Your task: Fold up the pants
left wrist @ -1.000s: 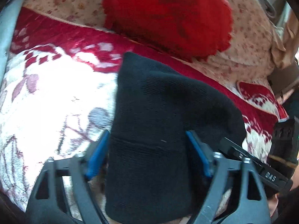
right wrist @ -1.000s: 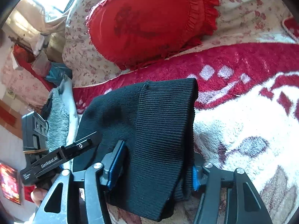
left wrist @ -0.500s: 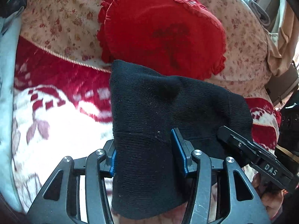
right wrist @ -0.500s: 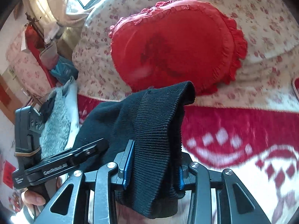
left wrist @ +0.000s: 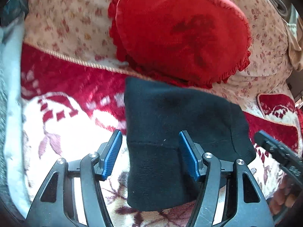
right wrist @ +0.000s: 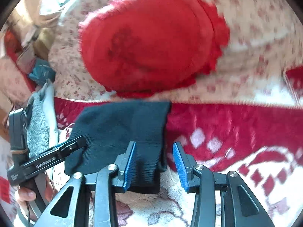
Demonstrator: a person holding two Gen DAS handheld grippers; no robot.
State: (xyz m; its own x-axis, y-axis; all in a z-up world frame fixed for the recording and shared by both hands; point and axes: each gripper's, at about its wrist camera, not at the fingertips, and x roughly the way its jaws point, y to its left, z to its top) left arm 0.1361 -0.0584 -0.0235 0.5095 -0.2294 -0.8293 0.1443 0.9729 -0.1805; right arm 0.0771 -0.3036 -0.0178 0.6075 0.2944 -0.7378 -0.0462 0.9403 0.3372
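Note:
The black knit pants [left wrist: 170, 132] lie folded in a compact bundle on the red and white blanket [left wrist: 66, 132]. My left gripper [left wrist: 149, 155] is open; its blue pads stand on either side of the bundle's near edge, apart from the cloth. In the right wrist view the pants [right wrist: 117, 128] lie flat, and my right gripper [right wrist: 154, 162] is open around their ribbed right edge, with a gap at the right pad [right wrist: 179, 166]. The other gripper shows in each view, at the right edge [left wrist: 280, 155] and at the left [right wrist: 43, 162].
A red frilled cushion [left wrist: 180, 32] leans on the floral sofa back [left wrist: 66, 22] just behind the pants. A grey fuzzy cloth [right wrist: 37, 124] lies at the left of the blanket. Clutter and bags sit beyond the sofa's left end [right wrist: 28, 47].
Both grippers carried the pants up and forward, set them down near the cushion, then opened. The pants now rest on the blanket, released.

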